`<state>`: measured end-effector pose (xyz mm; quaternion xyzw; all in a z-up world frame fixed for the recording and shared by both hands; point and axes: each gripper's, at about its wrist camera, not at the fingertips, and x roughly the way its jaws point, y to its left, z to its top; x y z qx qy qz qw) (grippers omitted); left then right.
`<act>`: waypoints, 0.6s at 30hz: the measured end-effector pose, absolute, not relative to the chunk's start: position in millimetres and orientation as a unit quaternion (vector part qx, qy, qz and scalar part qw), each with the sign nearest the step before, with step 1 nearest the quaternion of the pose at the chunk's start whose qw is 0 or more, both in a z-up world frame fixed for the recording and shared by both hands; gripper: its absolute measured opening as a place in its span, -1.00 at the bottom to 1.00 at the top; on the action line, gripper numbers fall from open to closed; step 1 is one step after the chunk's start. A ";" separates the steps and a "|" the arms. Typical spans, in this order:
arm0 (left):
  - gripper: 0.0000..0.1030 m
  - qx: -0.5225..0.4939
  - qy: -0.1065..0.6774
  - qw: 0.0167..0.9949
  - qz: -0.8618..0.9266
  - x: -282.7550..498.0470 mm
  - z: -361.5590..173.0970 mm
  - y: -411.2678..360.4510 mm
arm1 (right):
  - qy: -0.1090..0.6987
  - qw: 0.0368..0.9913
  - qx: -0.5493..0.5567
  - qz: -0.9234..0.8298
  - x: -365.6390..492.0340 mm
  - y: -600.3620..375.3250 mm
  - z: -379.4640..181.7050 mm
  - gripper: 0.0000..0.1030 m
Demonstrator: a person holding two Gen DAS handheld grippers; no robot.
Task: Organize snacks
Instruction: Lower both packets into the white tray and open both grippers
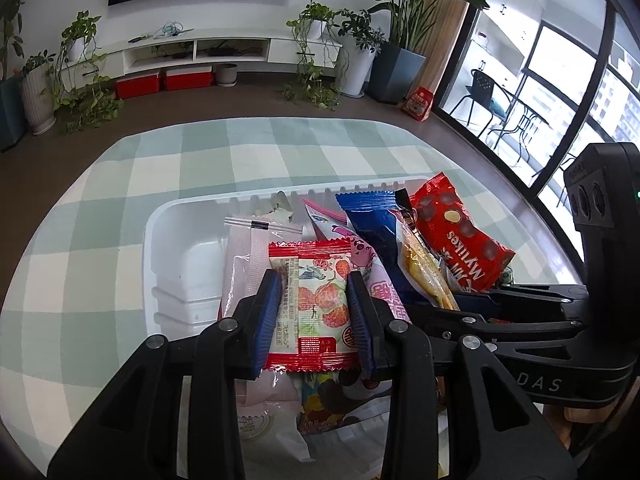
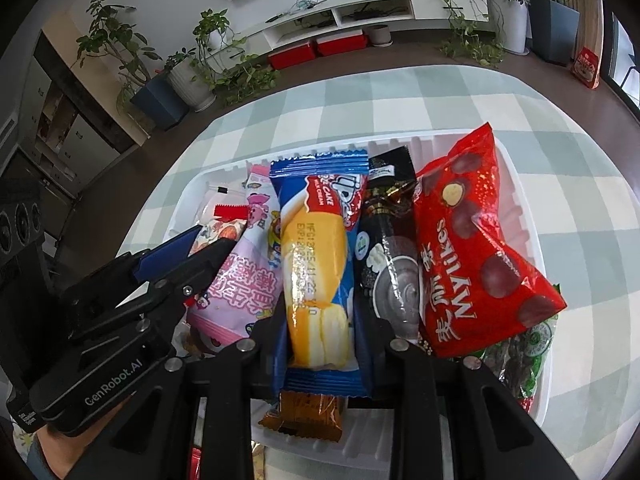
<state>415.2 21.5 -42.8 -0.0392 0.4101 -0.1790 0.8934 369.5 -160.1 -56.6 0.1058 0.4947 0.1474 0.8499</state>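
Note:
My left gripper is shut on a red-edged strawberry packet, its blue pads pressing both long sides. It hangs over a white tray piled with snacks. My right gripper is shut on a blue cream-cake packet that points away from me over the same tray. Beside the cake packet lie a red Mylikes bag, a black packet and a pink packet. In the right wrist view the left gripper is at the left with the strawberry packet.
The tray's left end is bare white plastic. A green-and-white checked cloth covers the table. Under the cake packet lies a small brown packet, and a green packet sits at the tray's right. Plants, a TV unit and a window stand beyond.

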 end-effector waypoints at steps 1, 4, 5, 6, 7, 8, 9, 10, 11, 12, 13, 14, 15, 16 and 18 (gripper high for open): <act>-0.37 -0.037 0.409 0.894 -0.179 414.8 -42.5 20.9 | 0.495 0.849 0.107 0.148 369.9 -160.3 -57.4 -0.40; -0.35 -0.027 0.407 0.896 -0.176 413.7 -40.8 18.3 | 0.497 0.850 0.098 0.146 371.5 -157.7 -56.0 -0.40; -0.30 -0.019 0.406 0.897 -0.175 412.5 -39.8 16.3 | 0.496 0.851 0.097 0.144 370.8 -157.7 -55.2 -0.38; -0.27 -0.012 0.405 0.898 -0.173 411.6 -38.9 14.6 | 0.496 0.851 0.096 0.142 370.5 -157.1 -54.8 -0.38; -0.25 -0.009 0.404 0.899 -0.170 411.0 -38.3 14.0 | 0.495 0.853 0.093 0.140 369.7 -156.8 -54.1 -0.38; -0.20 -0.010 0.403 0.899 -0.169 411.5 -38.3 14.6 | 0.493 0.854 0.091 0.138 370.2 -156.3 -53.4 -0.37; -0.17 -0.012 0.401 0.900 -0.168 411.5 -37.9 15.9 | 0.492 0.855 0.092 0.137 369.5 -156.8 -52.9 -0.36; -0.12 -0.013 0.399 0.901 -0.167 411.3 -37.3 16.7 | 0.491 0.855 0.095 0.137 368.9 -157.7 -52.3 -0.35; -0.08 -0.014 0.397 0.902 -0.167 410.8 -36.7 17.8 | 0.490 0.856 0.095 0.136 368.3 -157.9 -51.7 -0.33; -0.06 -0.015 0.396 0.903 -0.166 410.5 -36.2 19.1 | 0.489 0.857 0.093 0.136 367.0 -157.8 -50.9 -0.31; -0.03 -0.016 0.395 0.903 -0.166 409.8 -35.7 20.2 | 0.487 0.858 0.091 0.135 365.4 -157.8 -49.8 -0.30; -0.02 -0.018 0.394 0.904 -0.166 408.9 -35.1 21.4 | 0.486 0.859 0.090 0.135 364.2 -158.1 -48.9 -0.27; -0.01 -0.019 0.392 0.904 -0.167 407.3 -33.9 22.4 | 0.485 0.860 0.089 0.135 363.3 -158.1 -48.2 -0.24; 0.03 -0.021 0.390 0.905 -0.166 405.7 -32.5 24.2 | 0.483 0.861 0.088 0.135 362.2 -157.9 -47.1 -0.22; 0.09 -0.027 0.384 0.908 -0.164 402.7 -29.1 28.4 | 0.479 0.863 0.087 0.135 360.3 -157.7 -44.9 -0.15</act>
